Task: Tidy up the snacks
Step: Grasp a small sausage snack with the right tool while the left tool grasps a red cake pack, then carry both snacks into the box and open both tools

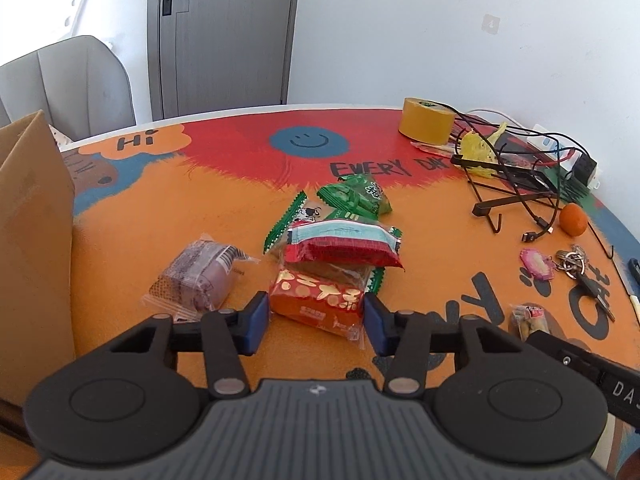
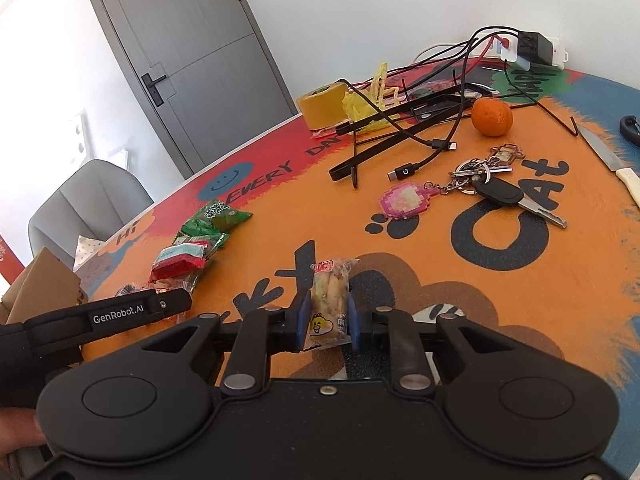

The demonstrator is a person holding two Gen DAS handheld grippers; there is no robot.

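Cardboard box stands at the counter's left edge. Left tool grips a red-and-gold snack packet lying before the snack pile. Right tool pinches a clear biscuit packet tight; keys and tangerine lie beyond.

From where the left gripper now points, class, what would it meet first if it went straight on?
Past the red-and-gold snack between the left gripper's pads, probably the red-and-white packet on the pile; depth is unclear.
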